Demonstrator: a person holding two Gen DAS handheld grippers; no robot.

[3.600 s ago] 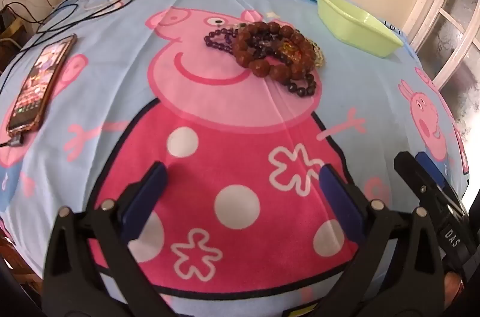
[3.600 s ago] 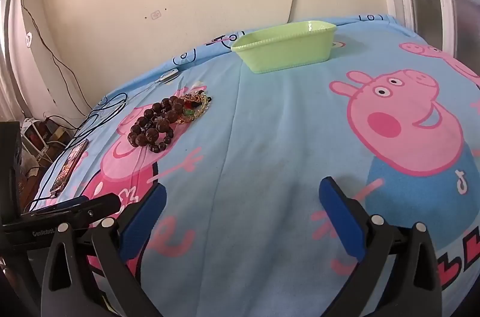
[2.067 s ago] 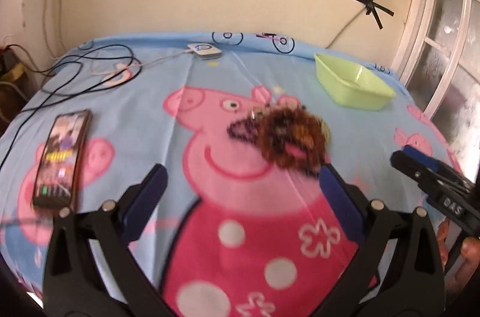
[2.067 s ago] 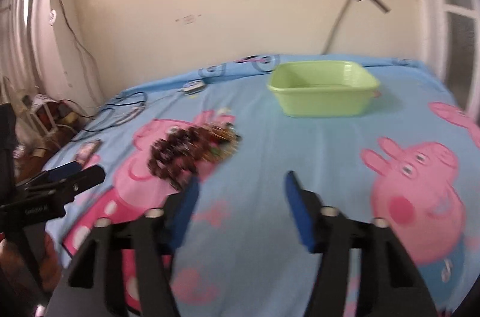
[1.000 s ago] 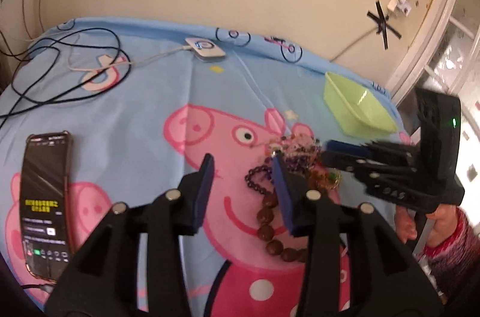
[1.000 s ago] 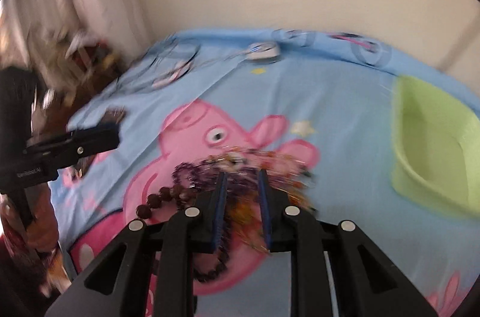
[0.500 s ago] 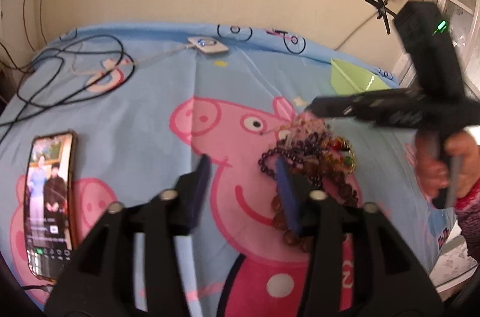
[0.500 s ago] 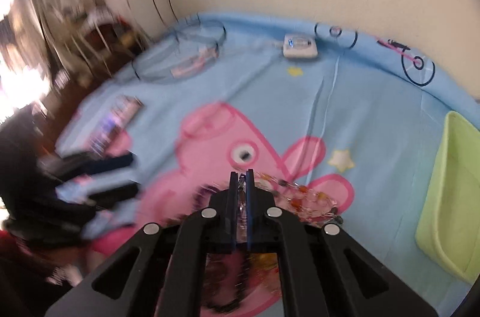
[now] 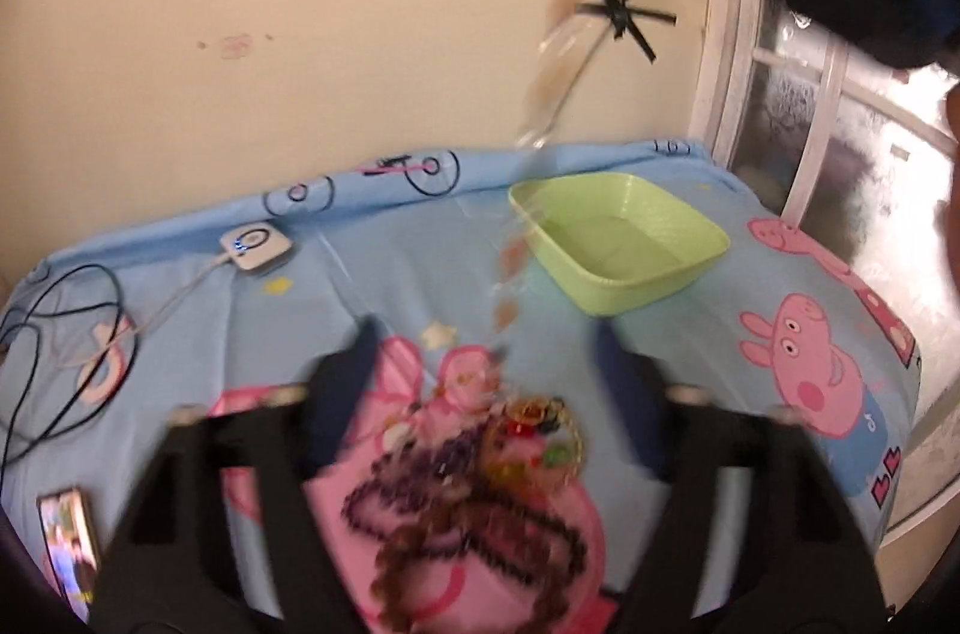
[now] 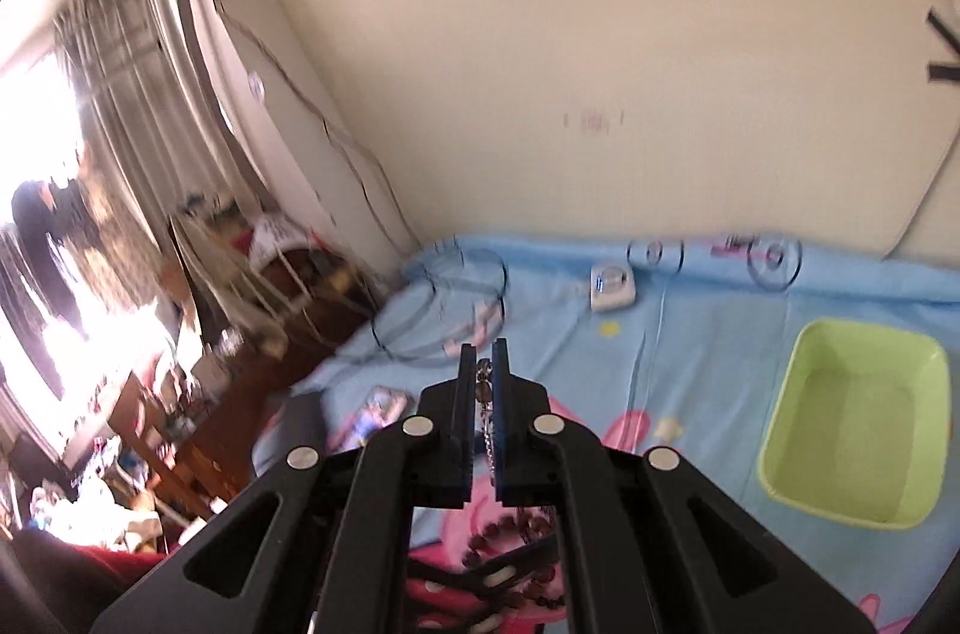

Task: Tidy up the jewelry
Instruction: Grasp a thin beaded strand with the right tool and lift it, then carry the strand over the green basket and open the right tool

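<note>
Right wrist view: right gripper (image 10: 483, 371) clamped tight on thin chain (image 10: 483, 415), centre frame, tail dangling. Green tray (image 10: 852, 427) at right. Left gripper (image 9: 485, 382) part-open, just closing, empty, over bead pile (image 9: 480, 490). Lift until tail clears pile, then carry over tray.

A soft, matt printed cloth (image 9: 690, 334) covers the tabletop, creased lightly near the wall. The green tray (image 9: 624, 238) looks like smooth moulded plastic with a faint sheen on its floor. The right hand-held gripper (image 10: 483, 364) is matt black plastic with bright metal screw heads, and a thin chain (image 10: 483, 424) of shiny metal links is pinched between its blue pads. The bead pile (image 9: 480, 502) is blurred; its strands seem to be glossy round beads, perhaps wood or glass. The white puck (image 9: 257, 247) is glossy plastic. The wall (image 9: 300, 4) is matt paint.
</note>
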